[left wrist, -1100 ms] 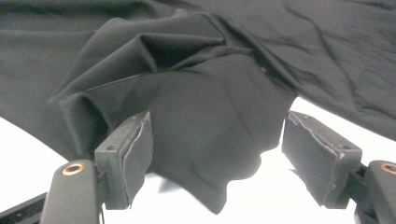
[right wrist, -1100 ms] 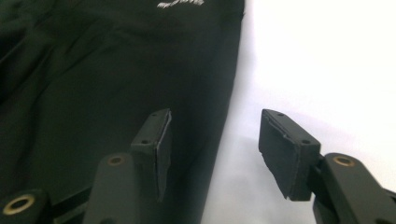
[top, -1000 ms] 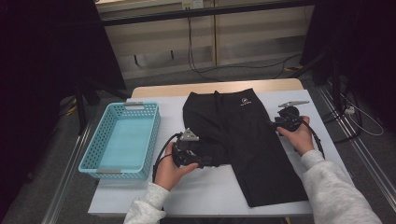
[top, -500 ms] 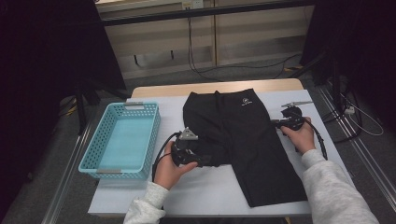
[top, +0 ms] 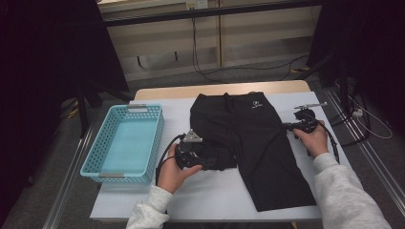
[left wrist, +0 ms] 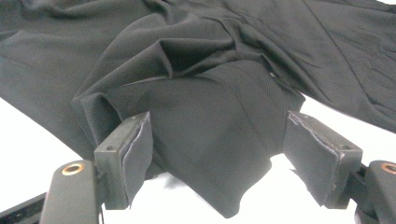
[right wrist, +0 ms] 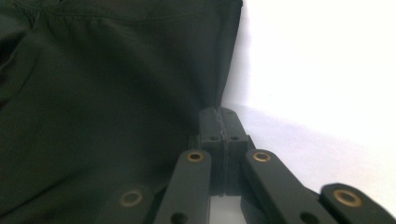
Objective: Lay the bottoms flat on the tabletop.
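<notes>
With my right tongs (right wrist: 219,122) clamped on the shorts' (top: 248,138) edge and my left tongs (left wrist: 219,154) open around the bunched leg, folding had barely begun.

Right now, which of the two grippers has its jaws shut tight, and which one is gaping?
The right gripper is shut, its jaws pressed together at the side edge of the black shorts. The left gripper gapes wide around a folded leg of them.
</notes>
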### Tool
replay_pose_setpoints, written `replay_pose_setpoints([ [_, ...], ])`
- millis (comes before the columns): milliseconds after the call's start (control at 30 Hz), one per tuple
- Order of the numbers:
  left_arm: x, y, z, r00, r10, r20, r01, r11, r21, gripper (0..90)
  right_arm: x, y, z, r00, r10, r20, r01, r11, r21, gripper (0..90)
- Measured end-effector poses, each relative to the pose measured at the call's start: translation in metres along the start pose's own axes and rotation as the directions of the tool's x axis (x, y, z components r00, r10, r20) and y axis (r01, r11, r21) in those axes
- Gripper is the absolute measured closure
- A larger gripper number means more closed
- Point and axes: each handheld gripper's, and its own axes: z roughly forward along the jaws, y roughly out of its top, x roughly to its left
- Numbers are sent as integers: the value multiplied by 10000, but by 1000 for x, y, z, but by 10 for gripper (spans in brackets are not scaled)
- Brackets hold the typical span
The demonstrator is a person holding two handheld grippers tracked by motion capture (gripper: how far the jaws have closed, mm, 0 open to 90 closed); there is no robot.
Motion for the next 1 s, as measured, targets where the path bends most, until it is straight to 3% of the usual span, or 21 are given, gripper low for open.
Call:
replay_pose_setpoints([
  [400,-1,2,1,10000,69,19,-69,10000,11,249,-14,-7,-13,9990,340,290,-342,9994,63,900],
  [500,-1,2,1,10000,73,14,-73,10000,7,248,-16,-6,-14,9984,204,523,-210,9997,104,900],
  [600,-2,3,1,10000,51,25,-50,10000,-9,248,-17,-7,-14,9984,323,454,-324,9995,11,900],
  [667,-1,2,2,10000,69,53,-70,10000,18,248,-17,-9,-14,9976,613,312,-610,9981,-104,839],
  [733,-1,3,2,10000,34,63,-34,10000,29,248,-15,-10,-15,9973,588,440,-581,9982,-168,767],
  [867,-1,4,1,10000,47,84,-47,10000,-48,248,-10,-17,-21,9987,175,475,-167,9997,-167,718],
  [1000,-1,4,2,9999,90,113,-90,9999,-50,248,-6,-28,-31,9996,255,104,-254,9996,-87,716],
])
